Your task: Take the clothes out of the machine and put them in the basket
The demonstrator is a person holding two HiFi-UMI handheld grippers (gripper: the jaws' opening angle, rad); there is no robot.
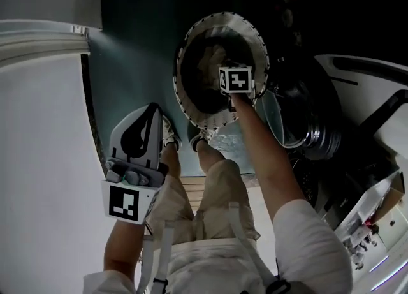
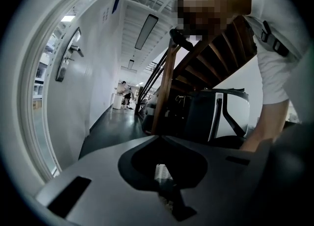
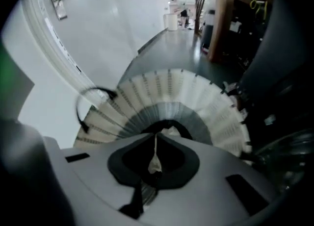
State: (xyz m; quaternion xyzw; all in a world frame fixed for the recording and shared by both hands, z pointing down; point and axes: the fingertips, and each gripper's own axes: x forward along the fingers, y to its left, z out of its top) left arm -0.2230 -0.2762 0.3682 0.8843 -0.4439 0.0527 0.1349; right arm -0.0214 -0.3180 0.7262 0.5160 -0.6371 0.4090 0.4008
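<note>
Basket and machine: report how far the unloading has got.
Done: clothes lie in the basket. In hand: nothing, it seems. The right gripper hangs shut over the basket, and the left gripper is shut and empty at the side. Left: the machine has its door open, but the drum is too dark to tell whether clothes remain.

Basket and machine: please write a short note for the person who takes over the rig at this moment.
Left gripper: shut, empty, held off to the side of the basket.
Right gripper: shut, above the basket, nothing seen hanging from it.
Clothes: a pale heap lies in the basket, on the floor by the feet.
Machine: at the right, door open; the drum is too dark to tell whether anything remains.
Done: some clothes are in the basket.
Left: check the drum and move over what is left.
</note>
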